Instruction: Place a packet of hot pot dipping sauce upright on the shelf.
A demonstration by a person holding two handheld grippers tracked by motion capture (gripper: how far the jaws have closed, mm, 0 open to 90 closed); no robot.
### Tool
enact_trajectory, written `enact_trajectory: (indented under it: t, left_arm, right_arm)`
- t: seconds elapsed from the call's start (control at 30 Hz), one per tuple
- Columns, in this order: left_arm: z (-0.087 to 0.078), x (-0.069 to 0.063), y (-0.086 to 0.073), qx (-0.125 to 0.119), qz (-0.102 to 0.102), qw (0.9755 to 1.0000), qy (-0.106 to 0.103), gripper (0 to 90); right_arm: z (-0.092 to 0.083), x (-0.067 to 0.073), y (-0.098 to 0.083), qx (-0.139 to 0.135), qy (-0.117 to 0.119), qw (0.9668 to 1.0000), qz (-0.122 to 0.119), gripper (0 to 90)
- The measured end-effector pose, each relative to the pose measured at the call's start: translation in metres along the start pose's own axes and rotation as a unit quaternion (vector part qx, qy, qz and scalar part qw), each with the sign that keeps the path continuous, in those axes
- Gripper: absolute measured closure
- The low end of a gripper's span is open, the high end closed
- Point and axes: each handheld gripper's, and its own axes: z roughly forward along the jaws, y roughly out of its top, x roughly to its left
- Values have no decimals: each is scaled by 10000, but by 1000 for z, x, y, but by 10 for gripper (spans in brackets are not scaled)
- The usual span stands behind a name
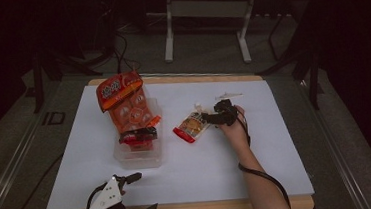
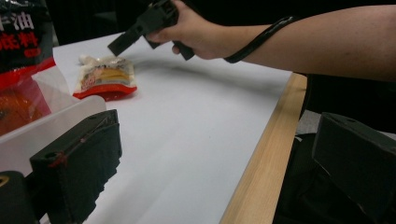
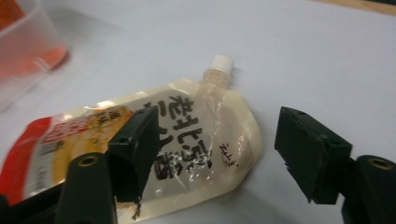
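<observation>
The left gripper [image 1: 139, 192] sat low at the near edge, jaws spread wide. The right gripper [image 1: 207, 117] reached forward on an outstretched forearm [image 1: 257, 181], jaws parted.

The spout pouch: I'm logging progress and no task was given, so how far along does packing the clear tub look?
Done: orange snack bags already stand in the clear tub. In hand: the right gripper hovers open over the spout pouch, which lies flat on the white table, jaws either side, not gripping. Left: grasping it and, probably, moving it into the tub. The left gripper waits open at the near edge.
</observation>
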Motion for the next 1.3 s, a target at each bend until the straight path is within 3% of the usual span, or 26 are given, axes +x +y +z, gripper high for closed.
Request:
enact_trajectory:
  t: [0.13, 0.27, 0.47, 0.6, 0.73, 0.83, 0.97, 1.17, 1.3]
  left_arm:
    - [0, 0, -1, -44, -61, 9999, -83, 20]
    - [0, 1, 0, -43, -63, 9999, -104, 20]
    - [2, 1, -2, 23, -88, 9999, -117, 20]
    - [3, 1, -1, 17, -81, 9999, -144, 20]
    - [4, 1, -2, 34, -79, 9998, -158, 20]
    - [4, 1, -2, 29, -71, 9998, -157, 20]
    - [4, 2, -2, 21, -84, 9998, -158, 20]
    - [4, 2, -2, -53, -58, 9999, -151, 20]
    - [5, 2, -2, -98, -3, 9998, -183, 20]
  right_arm:
    - [10, -2, -4, 132, -204, 9997, -62, 286]
    - [20, 0, -8, 343, -261, 9990, -142, 280]
    - [23, 5, -9, 347, -333, 9986, -229, 252]
    - [21, 13, -9, 380, -255, 9979, -451, 426]
    - [21, 16, -9, 382, -182, 9981, -451, 526]
    - [21, 20, -7, 426, -126, 9977, -518, 669]
    - [21, 23, -5, 503, -62, 9979, -397, 839]
    - [19, 22, 0, 688, 23, 9974, -195, 885]
    - [9, 23, 5, 557, 126, 9983, -101, 888]
